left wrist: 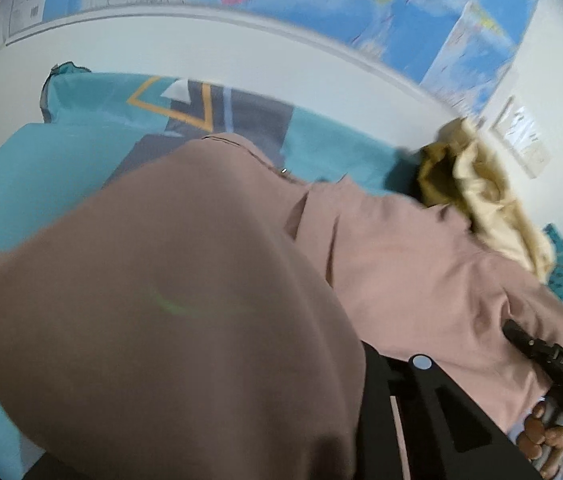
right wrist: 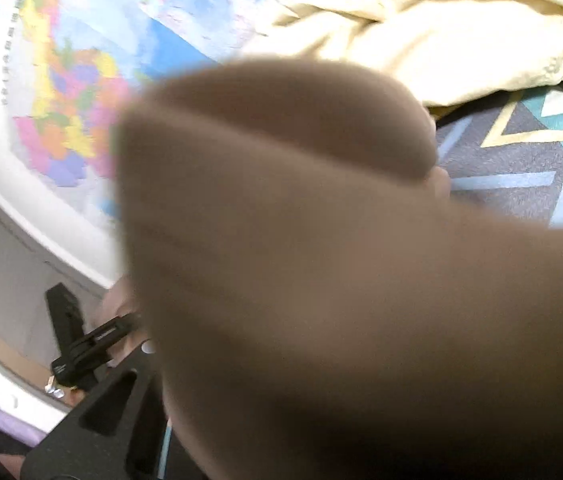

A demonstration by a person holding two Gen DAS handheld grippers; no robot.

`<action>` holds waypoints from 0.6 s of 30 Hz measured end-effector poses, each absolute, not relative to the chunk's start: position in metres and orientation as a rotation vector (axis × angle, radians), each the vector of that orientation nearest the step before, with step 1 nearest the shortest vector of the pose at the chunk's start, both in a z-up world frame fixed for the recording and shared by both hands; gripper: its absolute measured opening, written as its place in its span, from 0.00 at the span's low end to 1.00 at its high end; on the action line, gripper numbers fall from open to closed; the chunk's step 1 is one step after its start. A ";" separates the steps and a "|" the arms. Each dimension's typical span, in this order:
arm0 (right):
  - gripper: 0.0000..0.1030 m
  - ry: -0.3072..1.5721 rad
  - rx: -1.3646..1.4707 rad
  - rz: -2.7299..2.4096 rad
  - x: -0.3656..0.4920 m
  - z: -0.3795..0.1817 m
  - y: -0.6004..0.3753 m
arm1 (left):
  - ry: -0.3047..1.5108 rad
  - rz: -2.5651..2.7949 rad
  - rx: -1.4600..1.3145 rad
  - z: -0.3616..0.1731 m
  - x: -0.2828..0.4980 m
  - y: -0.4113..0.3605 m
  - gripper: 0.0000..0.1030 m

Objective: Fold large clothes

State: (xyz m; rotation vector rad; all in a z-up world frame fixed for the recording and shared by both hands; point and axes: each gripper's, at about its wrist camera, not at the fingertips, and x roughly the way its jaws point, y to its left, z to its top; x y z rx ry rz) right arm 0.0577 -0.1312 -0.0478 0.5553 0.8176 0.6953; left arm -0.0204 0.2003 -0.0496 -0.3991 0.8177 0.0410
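A dusty pink garment (left wrist: 401, 264) lies spread across the bed, with one part bulging up close to the lens in the left wrist view. That fold hides my left gripper's fingertips; only one black finger (left wrist: 425, 392) shows below it. The right wrist view shows my left gripper (right wrist: 129, 318) at the lower left, its tip pinched into the pink garment (right wrist: 321, 260). My right gripper (left wrist: 515, 330) bites the cloth's edge at the right, a hand (left wrist: 541, 436) behind it. In its own view the cloth covers its tips; a black finger (right wrist: 113, 412) shows.
A teal bedspread (left wrist: 61, 168) with a grey and yellow geometric pattern (right wrist: 521, 168) lies under the garment. A cream quilt (left wrist: 481, 200) (right wrist: 441, 28) is heaped at the bed's far side. Coloured maps (left wrist: 321, 12) (right wrist: 69, 100) hang on the white wall.
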 end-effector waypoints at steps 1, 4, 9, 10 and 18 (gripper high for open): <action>0.15 0.811 0.550 0.725 0.049 -0.042 -0.132 | 0.813 0.020 -0.410 -0.045 -0.028 0.202 0.16; 0.18 0.845 0.525 0.738 0.041 -0.043 -0.131 | 0.812 -0.017 -0.401 -0.040 -0.048 0.206 0.23; 0.37 0.932 0.571 0.669 0.055 -0.067 -0.138 | 0.904 0.030 -0.438 -0.072 -0.041 0.222 0.47; 0.38 0.932 0.570 0.664 0.057 -0.069 -0.136 | 0.903 0.030 -0.457 -0.076 -0.039 0.224 0.54; 0.55 0.902 0.504 0.642 0.071 -0.067 -0.113 | 0.873 -0.016 -0.407 -0.081 -0.022 0.206 0.87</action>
